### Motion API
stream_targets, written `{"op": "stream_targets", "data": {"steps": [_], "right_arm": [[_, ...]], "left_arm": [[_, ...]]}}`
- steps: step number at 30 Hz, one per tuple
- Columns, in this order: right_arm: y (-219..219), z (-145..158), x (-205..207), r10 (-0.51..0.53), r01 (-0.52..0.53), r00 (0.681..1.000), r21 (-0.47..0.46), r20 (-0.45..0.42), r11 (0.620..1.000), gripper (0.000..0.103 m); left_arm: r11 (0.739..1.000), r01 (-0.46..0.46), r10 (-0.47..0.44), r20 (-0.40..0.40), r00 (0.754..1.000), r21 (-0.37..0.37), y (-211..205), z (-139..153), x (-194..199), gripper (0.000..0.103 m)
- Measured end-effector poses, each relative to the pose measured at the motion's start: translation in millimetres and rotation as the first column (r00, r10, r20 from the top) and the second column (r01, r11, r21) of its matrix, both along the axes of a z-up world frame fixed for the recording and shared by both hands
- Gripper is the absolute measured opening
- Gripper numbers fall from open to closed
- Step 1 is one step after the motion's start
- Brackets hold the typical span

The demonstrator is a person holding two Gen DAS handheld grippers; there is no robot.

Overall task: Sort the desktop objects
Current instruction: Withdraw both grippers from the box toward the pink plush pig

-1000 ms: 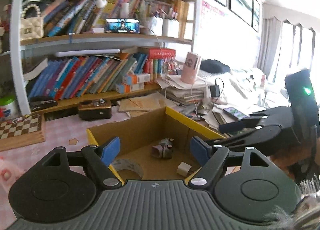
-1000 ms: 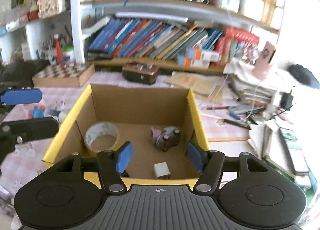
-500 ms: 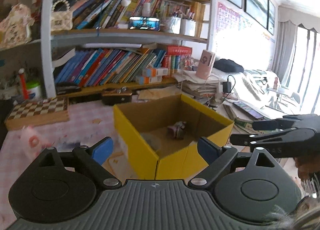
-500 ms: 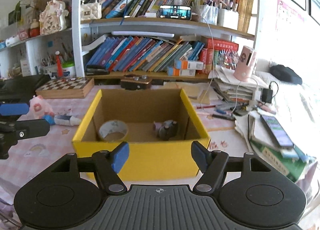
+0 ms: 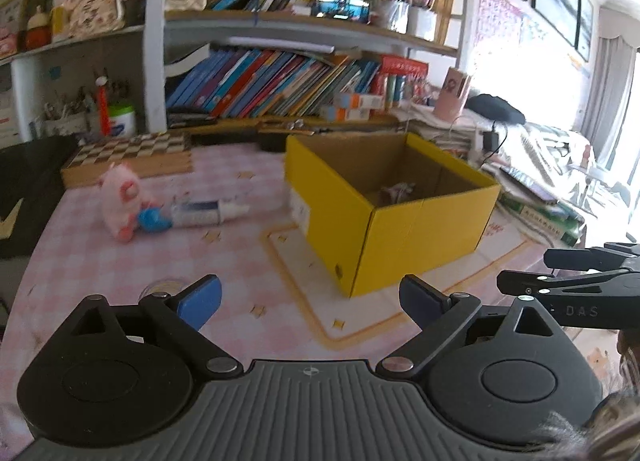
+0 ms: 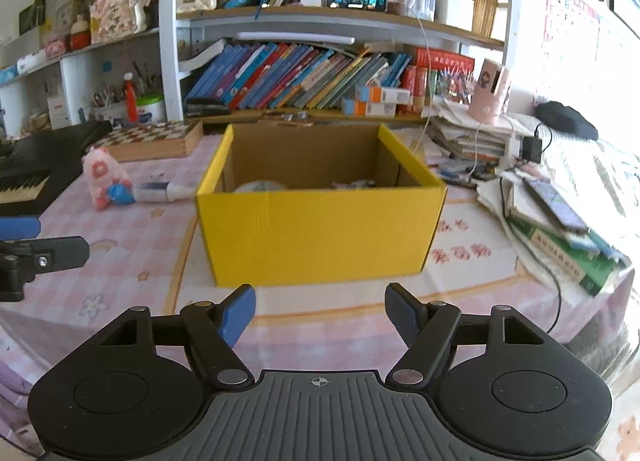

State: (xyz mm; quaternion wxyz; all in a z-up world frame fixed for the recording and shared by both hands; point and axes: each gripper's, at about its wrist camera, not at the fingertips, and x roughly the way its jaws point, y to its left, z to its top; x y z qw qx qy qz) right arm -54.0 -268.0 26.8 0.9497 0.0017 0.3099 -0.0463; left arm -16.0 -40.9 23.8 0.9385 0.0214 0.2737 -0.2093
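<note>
Both our grippers are released and empty, jaws having just been opening: the left gripper [image 5: 310,299] and right gripper [image 6: 320,311] hang near the box [image 6: 320,229]. Left of it on the cloth lie a pink plush [image 5: 122,199], soft and light, best pinched across its body, and what looks like a tube [image 5: 208,213], slick and round; we would grip it mid-length.
</note>
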Motion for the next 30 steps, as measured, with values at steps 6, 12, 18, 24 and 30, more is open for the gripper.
{"op": "stream_targets", "data": {"steps": [6,12,18,24,30], "right_arm": [[22,-12,-8,0.002,-0.002,1.0,0.031,-0.015,1.0,0.074],[45,-19,-11,0.073,-0.071,0.996,0.037,-0.045,0.997,0.074],[68,-22,-7,0.171,-0.169,0.984,0.034,-0.057,0.985,0.074],[86,-23,-3,0.25,-0.248,0.966,0.035,-0.063,0.968,0.074],[99,-25,4,0.303,-0.301,0.95,0.035,-0.073,0.953,0.074]], "left_arm": [[0.999,-0.038,0.038,-0.021,0.999,0.015,12,-8,-6,0.098],[0.998,-0.064,0.065,-0.041,0.997,0.022,23,-12,-13,0.098],[0.993,-0.113,0.114,-0.052,0.992,0.033,36,-14,-24,0.099],[0.983,-0.18,0.181,-0.064,0.981,0.031,52,-15,-27,0.099],[0.971,-0.236,0.237,-0.076,0.969,0.024,65,-17,-24,0.099]]}}
